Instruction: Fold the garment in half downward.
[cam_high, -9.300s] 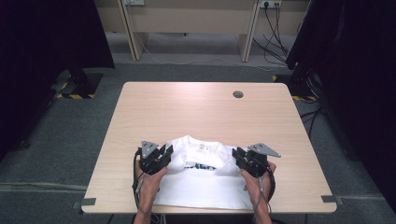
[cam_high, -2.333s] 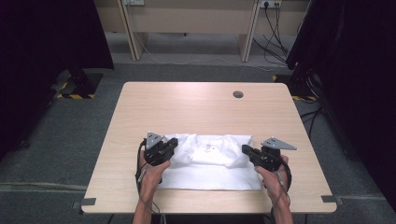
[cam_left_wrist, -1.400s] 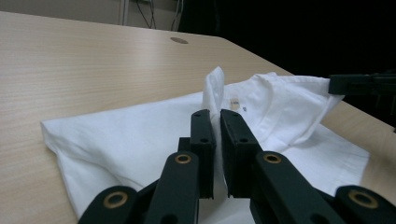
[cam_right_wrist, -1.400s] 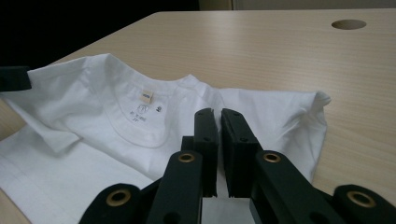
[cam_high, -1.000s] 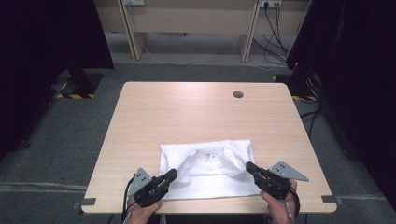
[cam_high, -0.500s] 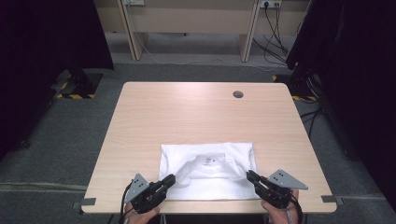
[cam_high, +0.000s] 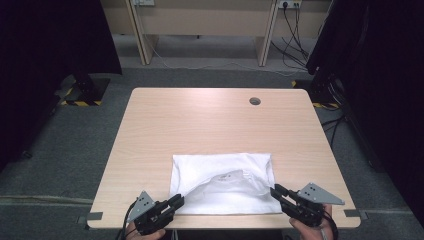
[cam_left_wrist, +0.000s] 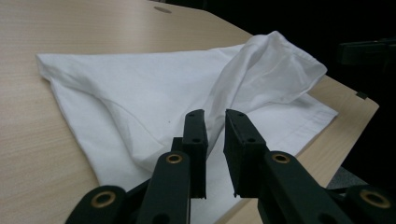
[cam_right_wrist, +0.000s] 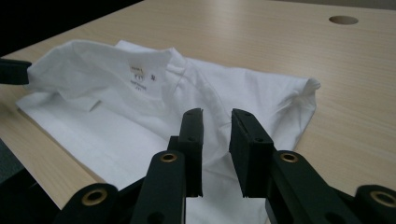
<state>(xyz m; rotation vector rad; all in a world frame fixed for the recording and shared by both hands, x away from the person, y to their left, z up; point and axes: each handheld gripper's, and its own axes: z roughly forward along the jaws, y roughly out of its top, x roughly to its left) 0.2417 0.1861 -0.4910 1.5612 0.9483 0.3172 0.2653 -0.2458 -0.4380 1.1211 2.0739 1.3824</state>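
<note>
From the high view, a white T-shirt (cam_high: 222, 182) lies folded near the table's (cam_high: 215, 120) near edge, slightly right of centre, with the left gripper (cam_high: 176, 201) at its near left corner and the right gripper (cam_high: 276, 192) at its near right corner. In the left gripper view, the two black jaws stand a narrow gap apart just above the cloth (cam_left_wrist: 154, 88), nothing pinched between them; they have just been opening. The right gripper view shows the same: a small gap, no fabric clamped, the jaws having just been parting over the shirt (cam_right_wrist: 187, 93), whose collar label faces up. The release looks to be the step in hand; it would go best with both jaws parting fully before drawing straight back, so no hem snags and the fold stays flat.
</note>
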